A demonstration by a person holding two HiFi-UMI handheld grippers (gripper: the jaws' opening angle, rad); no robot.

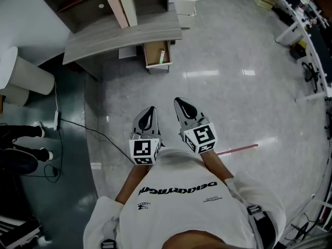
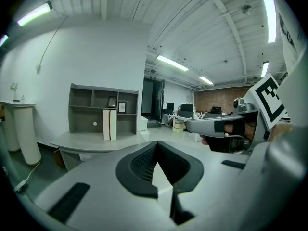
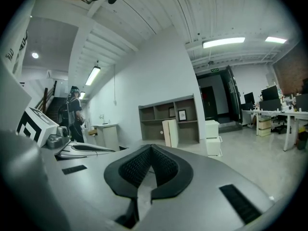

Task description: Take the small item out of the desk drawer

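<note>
A grey curved desk [image 1: 124,32] stands well ahead of me across the floor. Under its right end a wooden drawer [image 1: 153,52] is pulled open, and a small pale item [image 1: 162,55] lies by its right wall. My left gripper [image 1: 150,111] and right gripper [image 1: 179,102] are side by side at waist height, pointing toward the desk and far short of it. Both are shut with nothing between the pads. The left gripper view shows its closed tips [image 2: 156,143] with the desk [image 2: 91,142] beyond. The right gripper view shows its closed tips [image 3: 150,147].
A grey shelf unit [image 1: 78,1] with two white binders [image 1: 123,7] sits on the desk. White drawer cabinets [image 1: 185,4] stand to its right, a white round pedestal [image 1: 23,74] to its left. A cable [image 1: 78,126] and a pink strip [image 1: 236,149] lie on the floor. A bystander's legs [image 1: 21,139] are at the left.
</note>
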